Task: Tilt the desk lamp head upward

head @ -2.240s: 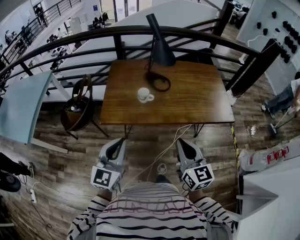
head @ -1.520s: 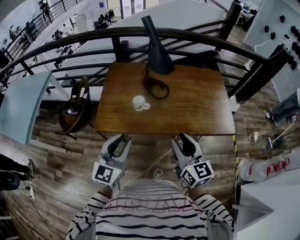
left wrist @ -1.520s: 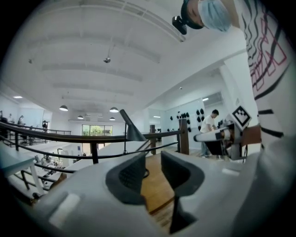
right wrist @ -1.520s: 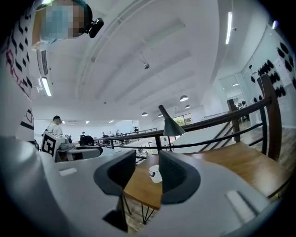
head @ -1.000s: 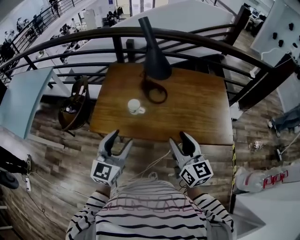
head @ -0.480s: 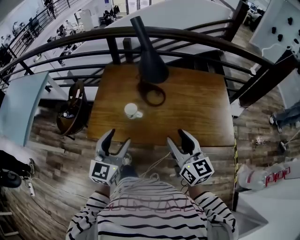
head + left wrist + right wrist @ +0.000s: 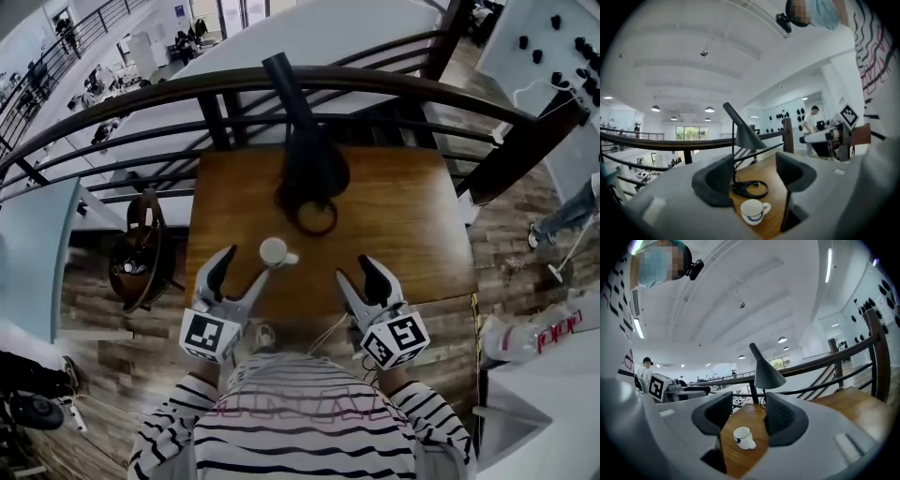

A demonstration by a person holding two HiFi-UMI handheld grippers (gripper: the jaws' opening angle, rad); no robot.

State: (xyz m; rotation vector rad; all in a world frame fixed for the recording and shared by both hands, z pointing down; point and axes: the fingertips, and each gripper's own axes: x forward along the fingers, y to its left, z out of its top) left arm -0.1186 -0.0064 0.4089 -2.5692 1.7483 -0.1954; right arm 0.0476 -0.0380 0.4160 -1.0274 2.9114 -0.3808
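Locate desk lamp (image 7: 312,159) at far side of table (image 7: 422,216), shade angled down above coiled cord (image 7: 317,217). Note left tongs (image 7: 245,263) just opened wide, empty; right tongs (image 7: 356,270) just opened partway, empty. Avoid cup (image 7: 274,250) just beside left tongs: likely knocked over on approach. Lift shade gently; hard push may tip lamp.

The tabletop (image 7: 412,216) is brown wood with visible grain, smooth, with a soft sheen. The desk lamp head (image 7: 314,159) is a dark cone with an even matt finish that looks like painted metal. Its cable (image 7: 317,217) looks like smooth dark plastic sheathing. The cup (image 7: 274,251) is white and glossy, like glazed ceramic. The railing (image 7: 141,98) is dark and smooth with a dull shine. The floor (image 7: 525,272) is streaky wood-look planking. The shirt (image 7: 300,422) is soft striped cloth.
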